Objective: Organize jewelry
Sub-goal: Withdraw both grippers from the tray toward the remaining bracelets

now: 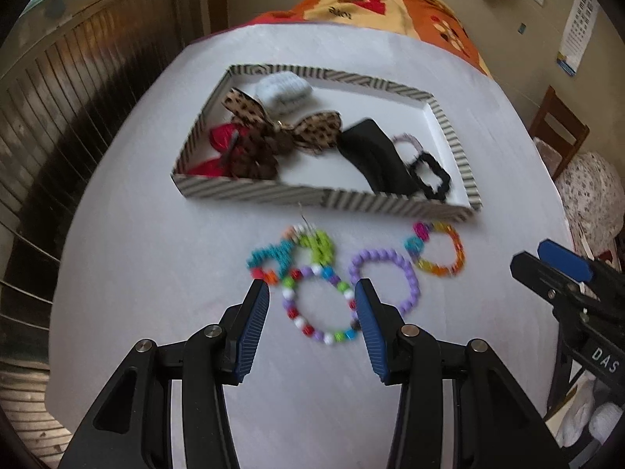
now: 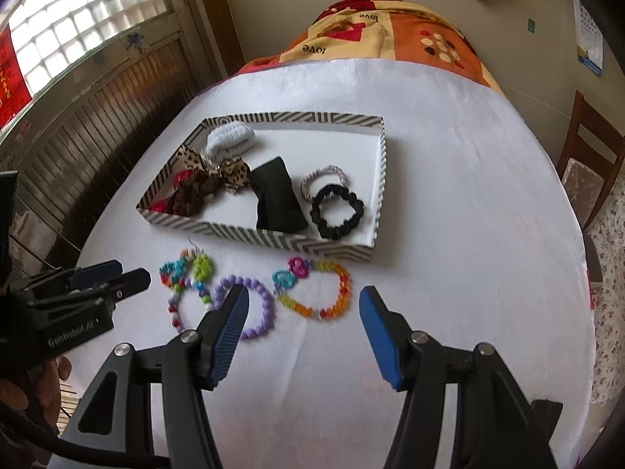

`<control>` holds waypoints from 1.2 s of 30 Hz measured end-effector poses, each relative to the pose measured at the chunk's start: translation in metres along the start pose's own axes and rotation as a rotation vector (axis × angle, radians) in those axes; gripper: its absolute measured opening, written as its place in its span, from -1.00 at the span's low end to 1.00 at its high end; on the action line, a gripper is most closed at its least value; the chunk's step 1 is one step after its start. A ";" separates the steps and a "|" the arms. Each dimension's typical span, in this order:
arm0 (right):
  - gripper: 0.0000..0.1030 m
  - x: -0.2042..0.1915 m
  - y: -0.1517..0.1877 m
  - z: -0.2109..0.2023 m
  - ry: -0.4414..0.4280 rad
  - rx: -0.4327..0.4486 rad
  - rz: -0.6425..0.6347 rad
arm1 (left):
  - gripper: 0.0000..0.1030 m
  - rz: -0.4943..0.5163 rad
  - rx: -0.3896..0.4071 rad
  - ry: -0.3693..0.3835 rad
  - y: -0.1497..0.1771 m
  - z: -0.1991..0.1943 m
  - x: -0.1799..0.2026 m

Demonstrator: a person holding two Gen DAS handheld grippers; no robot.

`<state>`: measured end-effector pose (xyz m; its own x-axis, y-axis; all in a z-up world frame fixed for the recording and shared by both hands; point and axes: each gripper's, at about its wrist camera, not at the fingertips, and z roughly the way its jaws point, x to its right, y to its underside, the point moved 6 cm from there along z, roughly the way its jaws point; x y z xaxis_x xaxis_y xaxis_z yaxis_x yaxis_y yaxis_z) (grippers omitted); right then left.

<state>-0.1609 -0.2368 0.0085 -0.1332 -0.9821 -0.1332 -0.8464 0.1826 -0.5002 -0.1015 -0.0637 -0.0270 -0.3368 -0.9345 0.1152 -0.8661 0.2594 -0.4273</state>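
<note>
Three bead bracelets lie on the white table in front of a striped tray [image 1: 250, 189] [image 2: 273, 244]. A multicolour bracelet [image 1: 312, 330] [image 2: 175, 308] with teal and green charms sits between the fingertips of my open left gripper [image 1: 312, 293]. A purple bracelet [image 1: 406, 273] [image 2: 261, 305] lies to its right. An orange bracelet [image 1: 449, 262] [image 2: 332, 305] with pink and teal charms lies just ahead of my open, empty right gripper [image 2: 302, 301]. The left gripper also shows in the right wrist view [image 2: 129, 273], the right one in the left wrist view [image 1: 547, 258].
The tray holds a leopard bow [image 1: 281, 125] [image 2: 218, 174], a red item [image 1: 218, 140], a white scrunchie [image 1: 285, 92] [image 2: 230, 138], a black pouch [image 1: 371, 152] [image 2: 277, 195], a black scrunchie [image 1: 427, 176] [image 2: 338, 211] and a pale one [image 2: 324, 178]. A chair [image 2: 586, 172] stands right.
</note>
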 end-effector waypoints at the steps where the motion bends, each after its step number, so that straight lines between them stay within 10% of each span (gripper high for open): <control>1: 0.20 0.000 0.002 -0.001 0.001 -0.002 -0.002 | -0.46 0.001 -0.004 0.004 0.004 0.000 0.003; 25: 0.20 0.017 0.019 -0.002 0.012 -0.036 -0.005 | -0.46 0.019 -0.024 0.006 0.024 0.003 0.021; 36: 0.21 0.027 0.025 0.014 -0.002 -0.058 0.029 | -0.46 -0.082 -0.052 0.040 0.017 0.006 -0.028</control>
<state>-0.1783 -0.2582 -0.0198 -0.1570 -0.9764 -0.1481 -0.8707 0.2076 -0.4458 -0.1042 -0.0343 -0.0431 -0.2773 -0.9429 0.1846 -0.9092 0.1954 -0.3676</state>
